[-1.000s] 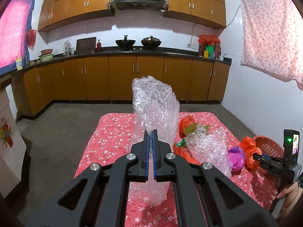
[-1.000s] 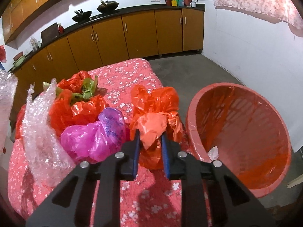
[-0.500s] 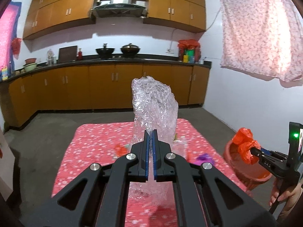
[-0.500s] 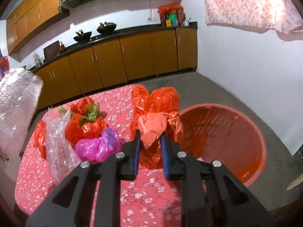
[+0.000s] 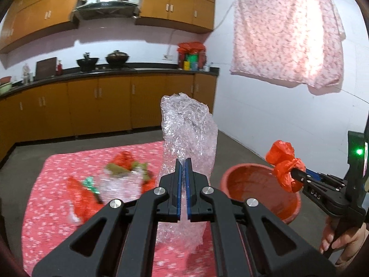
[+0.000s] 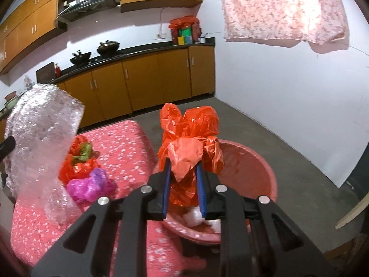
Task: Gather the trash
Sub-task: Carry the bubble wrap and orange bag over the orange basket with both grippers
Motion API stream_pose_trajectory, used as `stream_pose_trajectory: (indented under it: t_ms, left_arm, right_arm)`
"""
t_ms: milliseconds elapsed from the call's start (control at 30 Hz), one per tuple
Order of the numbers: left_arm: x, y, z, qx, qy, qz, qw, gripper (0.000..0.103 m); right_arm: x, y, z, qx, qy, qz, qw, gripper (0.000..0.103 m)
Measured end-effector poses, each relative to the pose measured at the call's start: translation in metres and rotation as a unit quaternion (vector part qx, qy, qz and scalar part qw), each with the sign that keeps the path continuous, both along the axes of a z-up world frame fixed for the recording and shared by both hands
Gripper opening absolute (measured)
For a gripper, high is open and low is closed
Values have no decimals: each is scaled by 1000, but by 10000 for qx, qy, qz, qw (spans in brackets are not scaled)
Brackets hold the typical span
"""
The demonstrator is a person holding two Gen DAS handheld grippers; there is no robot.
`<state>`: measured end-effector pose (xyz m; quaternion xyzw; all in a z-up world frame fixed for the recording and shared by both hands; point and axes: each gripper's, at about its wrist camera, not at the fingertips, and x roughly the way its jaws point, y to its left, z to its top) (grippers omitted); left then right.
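My left gripper (image 5: 183, 161) is shut on a tall sheet of clear bubble wrap (image 5: 189, 133), held upright above the table; the same bubble wrap (image 6: 41, 138) shows at the left of the right wrist view. My right gripper (image 6: 183, 164) is shut on a crumpled orange plastic bag (image 6: 191, 138), which hangs over the red plastic basin (image 6: 251, 161). From the left wrist view, that orange bag (image 5: 284, 164) and the right gripper (image 5: 294, 175) are over the basin (image 5: 244, 184), at the right. Something white lies in the basin's bottom.
The table has a pink flowered cloth (image 6: 124, 143). On it lie a red bag with green scraps (image 6: 79, 159), a purple bag (image 6: 92, 184) and more clear wrap (image 5: 120, 184). Wooden kitchen cabinets (image 5: 103, 101) line the far wall. A hand (image 5: 341, 240) grips the right tool.
Both grippers swung to the right, toward the basin. The orange bag rose from the table's edge to above the basin. The bubble wrap moved right with the left gripper.
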<state>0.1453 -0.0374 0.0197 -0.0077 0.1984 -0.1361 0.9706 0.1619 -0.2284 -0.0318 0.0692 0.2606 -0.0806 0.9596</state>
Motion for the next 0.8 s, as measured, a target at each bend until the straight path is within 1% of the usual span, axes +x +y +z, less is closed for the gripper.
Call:
stream_pose_trajectory:
  t_ms: [367, 633, 800]
  left_arm:
    - [22, -57, -23, 13, 259, -645, 9976, 3]
    - [33, -83, -33, 140, 290, -917, 9953, 3]
    - [38, -95, -38, 179, 324, -1045, 9938, 3]
  right_arm:
    - [-5, -42, -2, -8, 25, -422, 9991, 21]
    - [4, -67, -13, 121, 89, -614, 9980, 21]
    - [8, -72, -20, 134, 123, -641, 9978, 21]
